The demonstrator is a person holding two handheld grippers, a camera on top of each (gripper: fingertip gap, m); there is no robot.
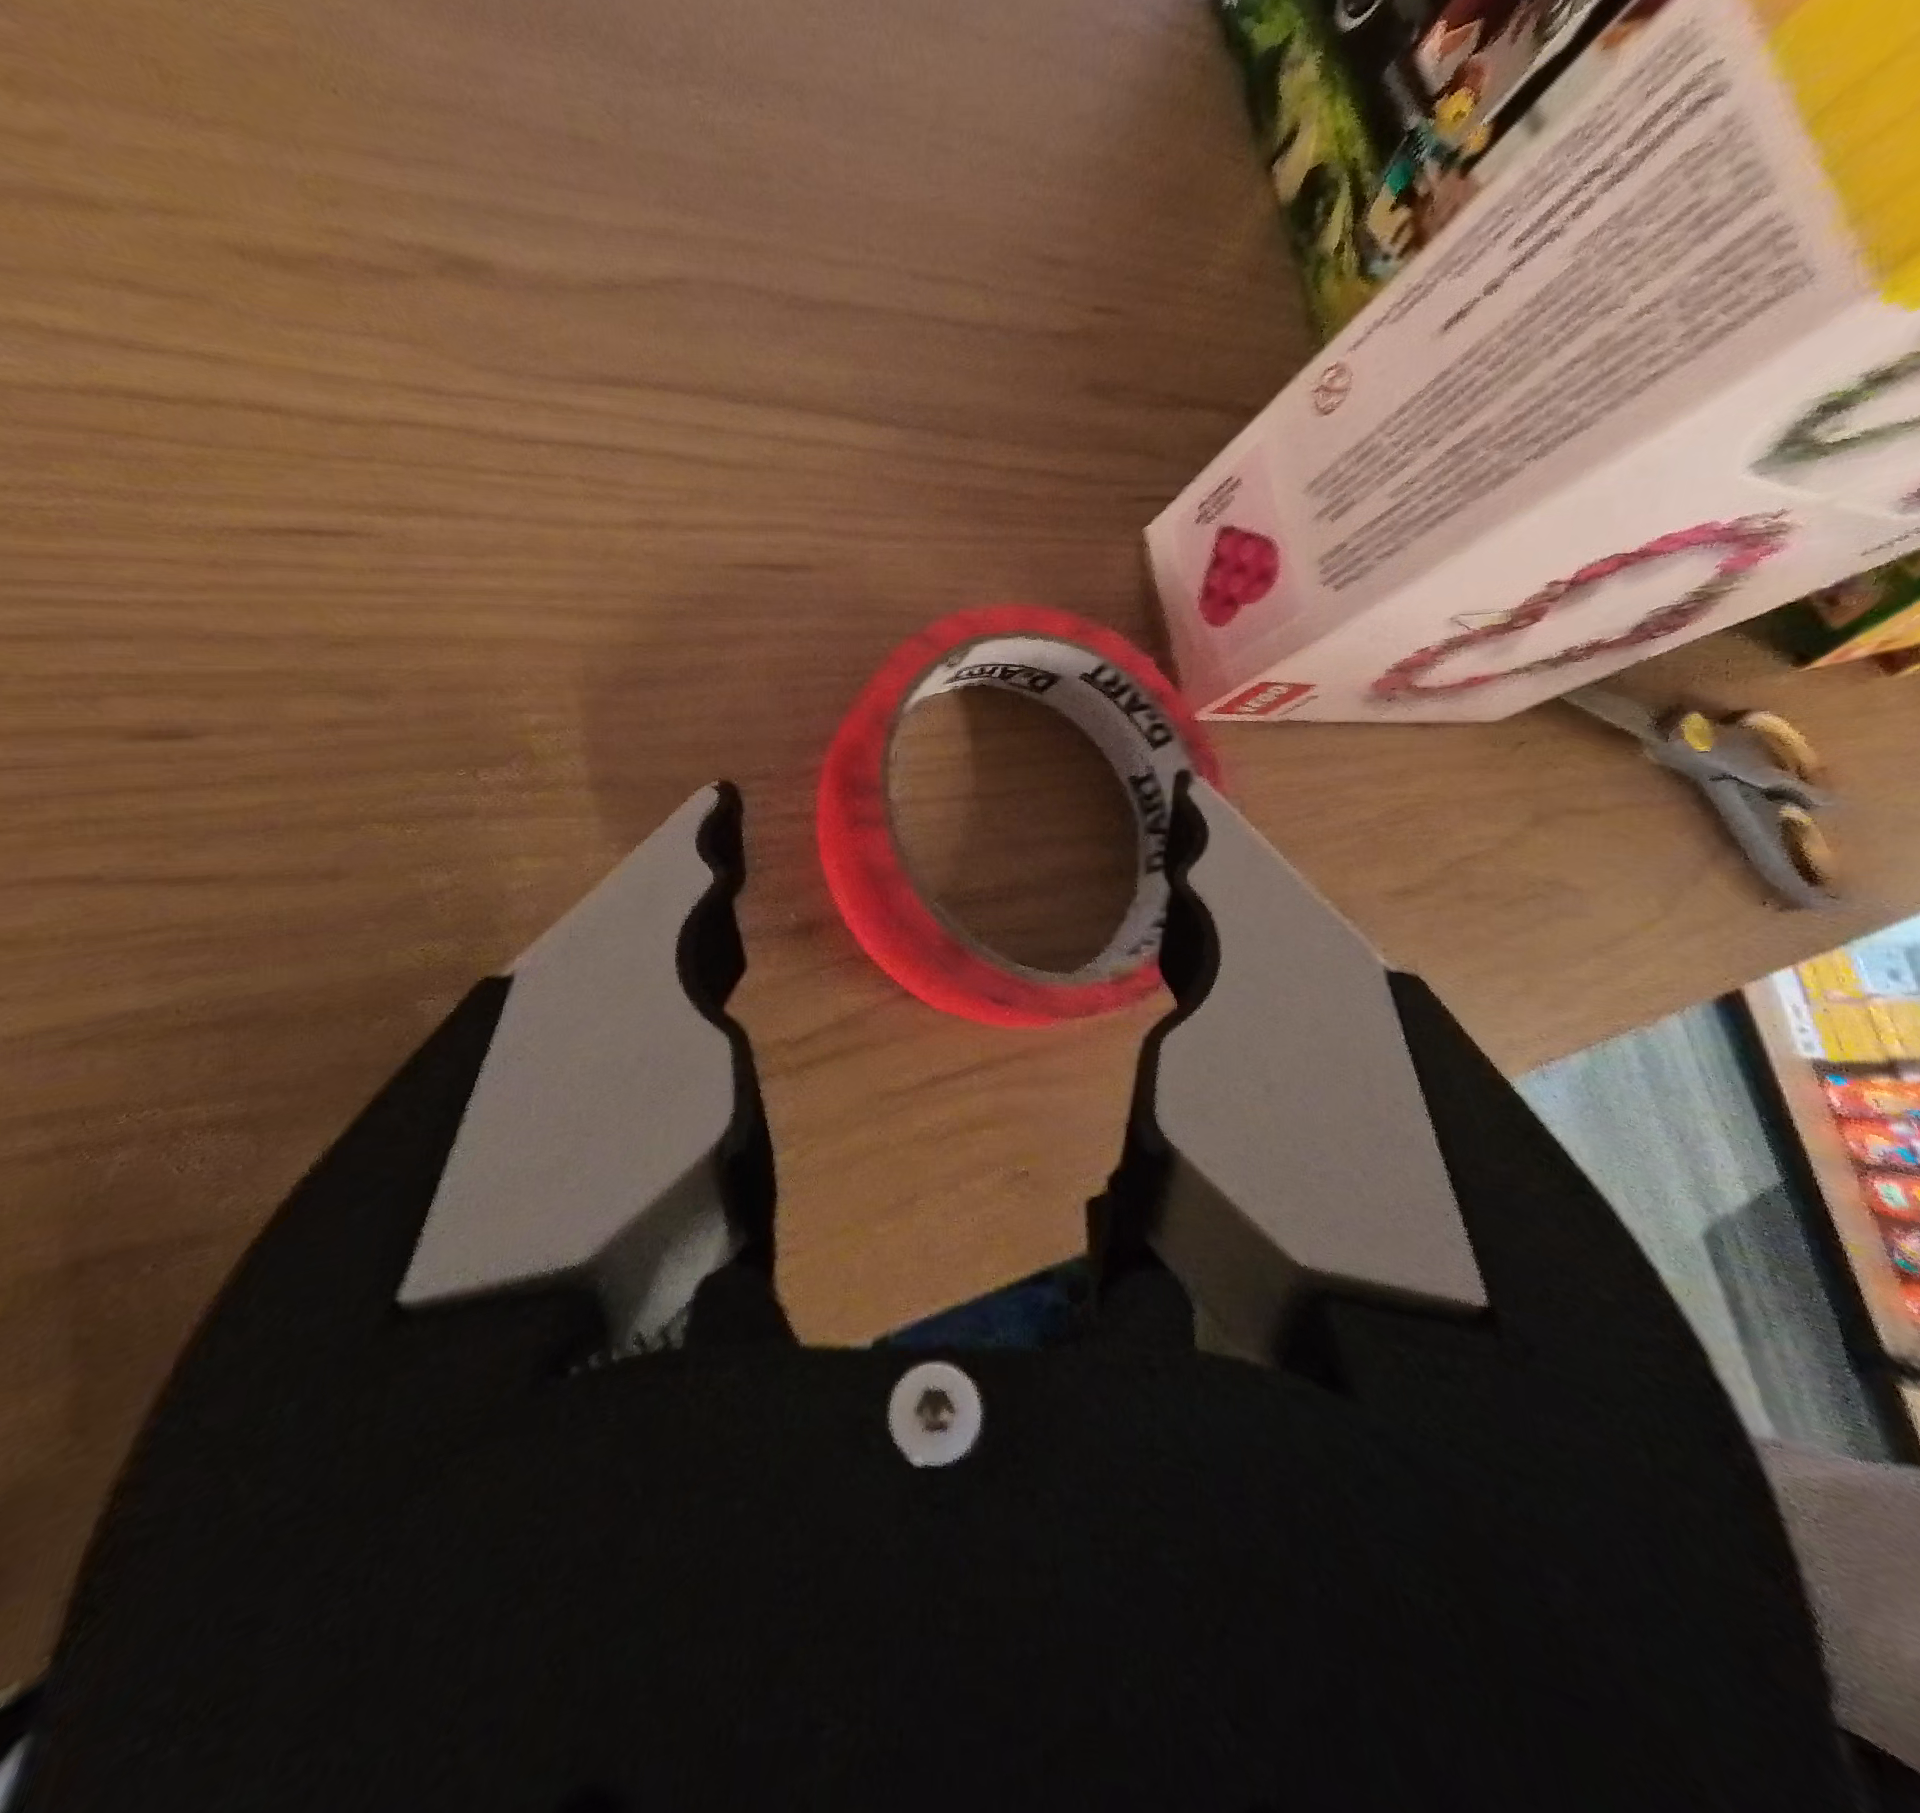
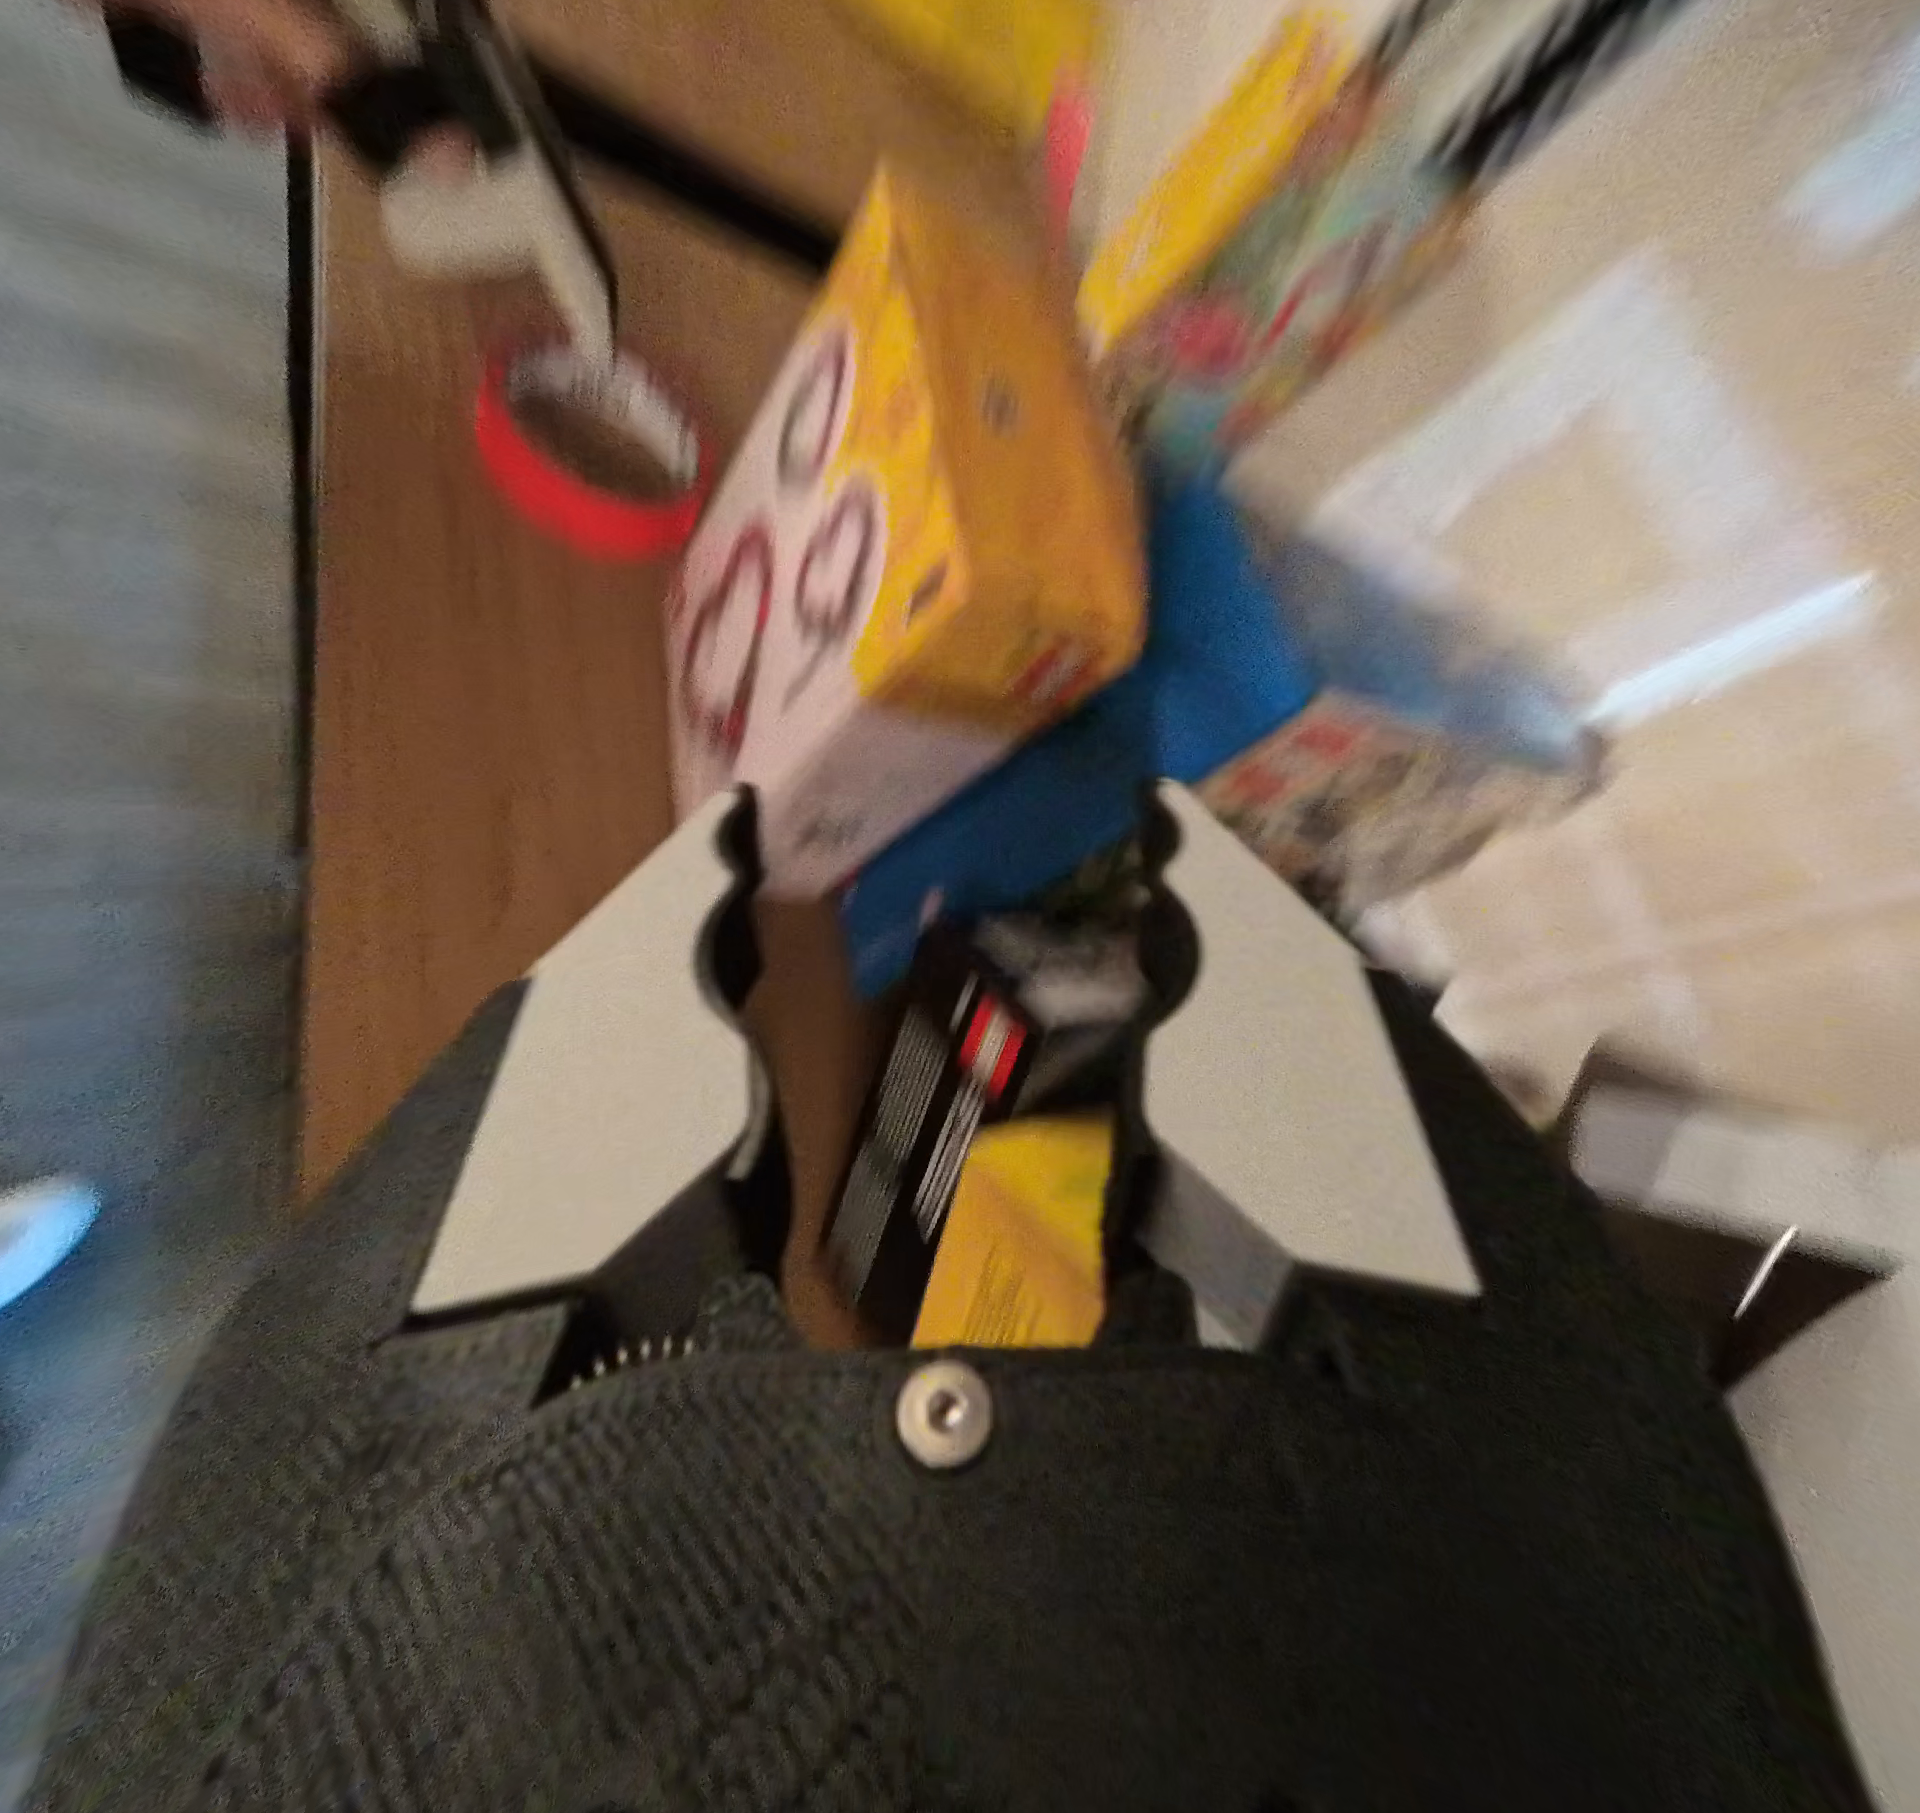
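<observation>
A red roll of tape (image 1: 873, 849) lies flat on the wooden table (image 1: 520, 361), against the corner of a white and yellow box (image 1: 1538, 433). My left gripper (image 1: 961, 797) is open just above it, with the right finger (image 1: 1247, 932) over the roll's right rim and the left finger (image 1: 644, 942) left of the roll. The blurred right wrist view shows the tape (image 2: 582, 496) and the left gripper (image 2: 499, 205) held by a hand at top left. My right gripper (image 2: 951, 807) is open and empty above a heap of boxes, nearest a blue box (image 2: 1039, 818) and the white and yellow box (image 2: 914, 558).
Grey scissors (image 1: 1745, 797) lie on the table right of the tape, behind the white box. A green picture box (image 1: 1351, 80) stands at the top right. The table edge (image 1: 1662, 1015) runs at the lower right, with floor beyond. A black and yellow box (image 2: 966, 1171) lies between my right fingers.
</observation>
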